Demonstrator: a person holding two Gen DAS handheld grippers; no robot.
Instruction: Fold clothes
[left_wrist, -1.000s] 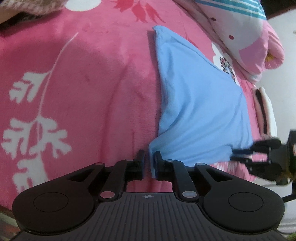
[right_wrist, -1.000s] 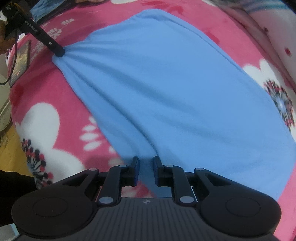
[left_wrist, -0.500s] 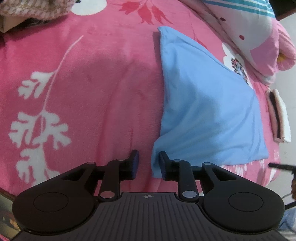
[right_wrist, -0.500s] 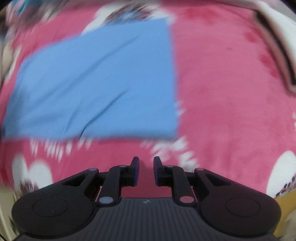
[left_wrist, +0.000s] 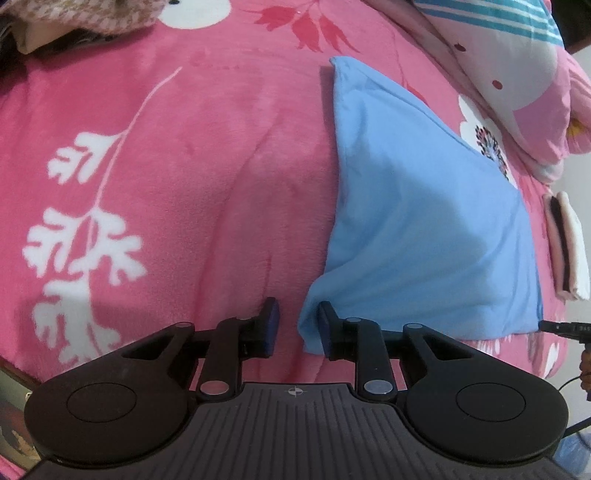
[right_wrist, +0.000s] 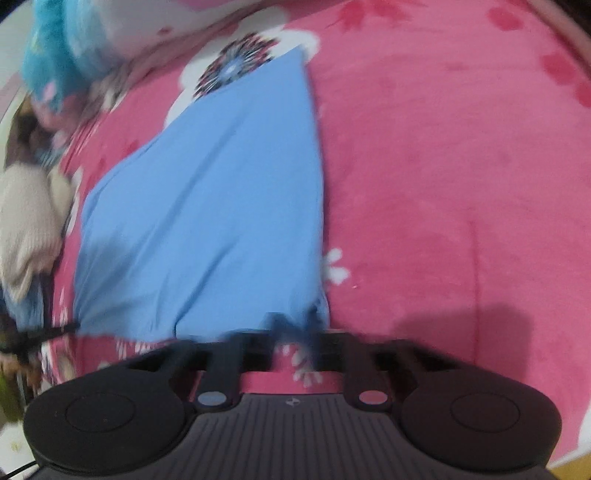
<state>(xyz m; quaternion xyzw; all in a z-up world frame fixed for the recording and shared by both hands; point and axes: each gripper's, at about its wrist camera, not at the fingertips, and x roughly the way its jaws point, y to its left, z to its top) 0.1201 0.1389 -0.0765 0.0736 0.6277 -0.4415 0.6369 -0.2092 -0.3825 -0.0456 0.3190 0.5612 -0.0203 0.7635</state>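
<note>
Left wrist: left tongs (left_wrist: 295, 325) parted, empty beside blue cloth (left_wrist: 424, 221); right tongs (right_wrist: 295, 325) closed.

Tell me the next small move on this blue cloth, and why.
Probably close the left claw on the blue cloth's near corner. That claw stands open with the corner lying between its fingers, against the right one, unpinched. The right claw, blurred, looks shut at the other near corner, so both could then lift.
</note>
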